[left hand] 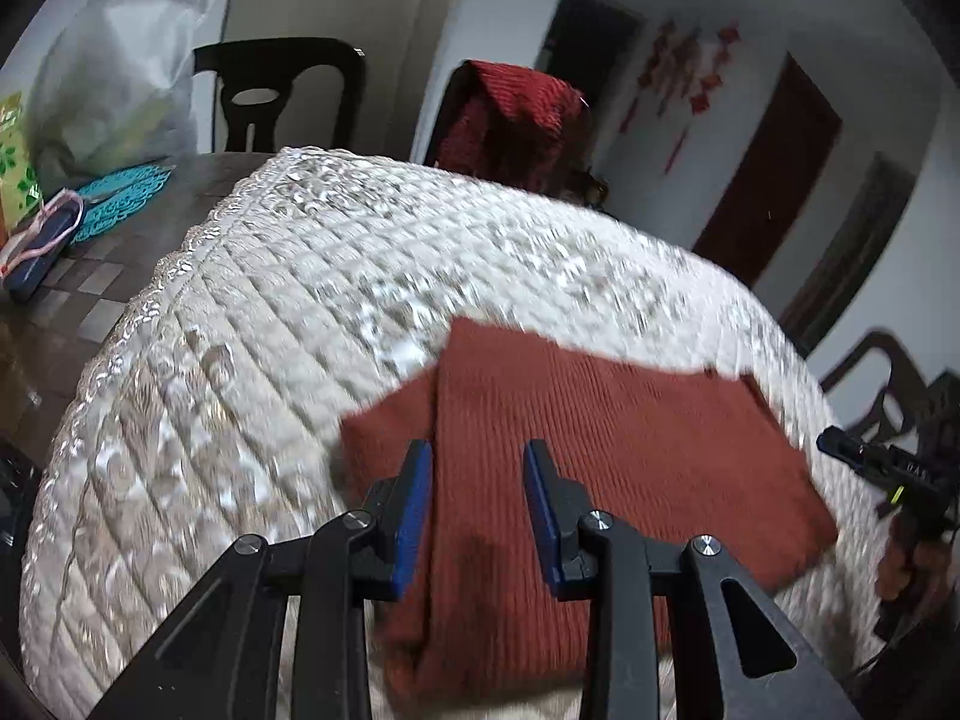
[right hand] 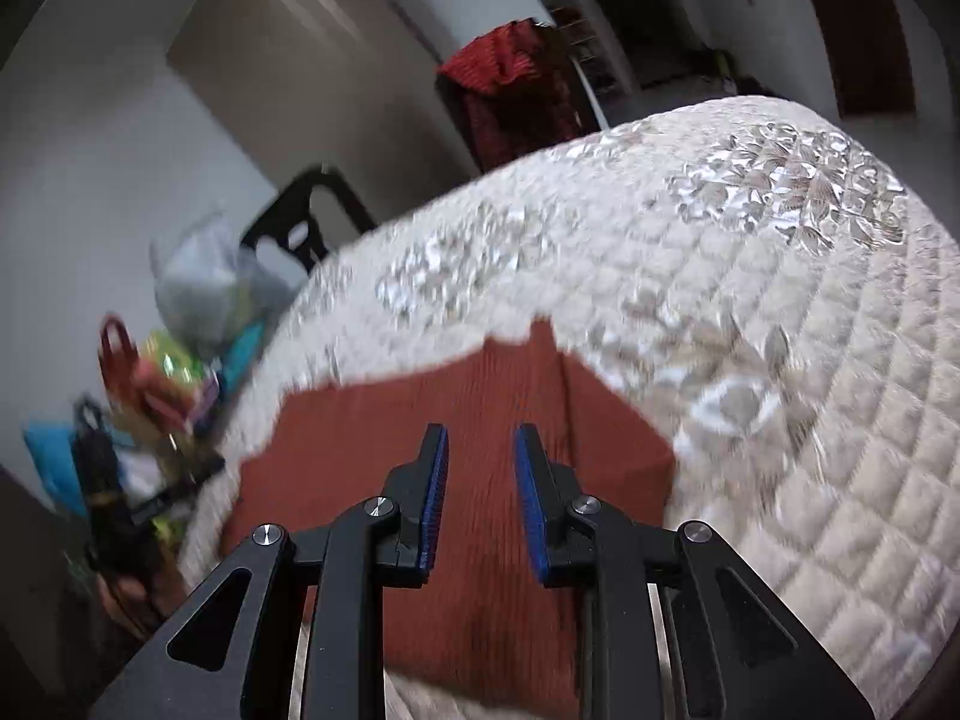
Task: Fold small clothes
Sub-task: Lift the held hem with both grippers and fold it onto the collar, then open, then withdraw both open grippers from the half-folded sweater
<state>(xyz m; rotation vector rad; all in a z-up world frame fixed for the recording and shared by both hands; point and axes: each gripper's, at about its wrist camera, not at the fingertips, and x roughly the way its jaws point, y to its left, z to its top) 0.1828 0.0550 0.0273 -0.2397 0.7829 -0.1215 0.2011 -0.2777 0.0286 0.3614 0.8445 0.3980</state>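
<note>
A quilted cream cover (left hand: 240, 360) is seen spread over the table, a folded rust-red knitted garment (left hand: 600, 450) is laid flat on it near the front edge, and above it the left gripper (left hand: 477, 480) and right gripper (right hand: 480, 462) are held released, nothing between their blue pads

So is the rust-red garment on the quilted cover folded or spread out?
Folded. The rust-red garment lies as a compact rectangle on the quilted cover, with an upper layer's straight edge overlapping a lower layer at its left.
</note>
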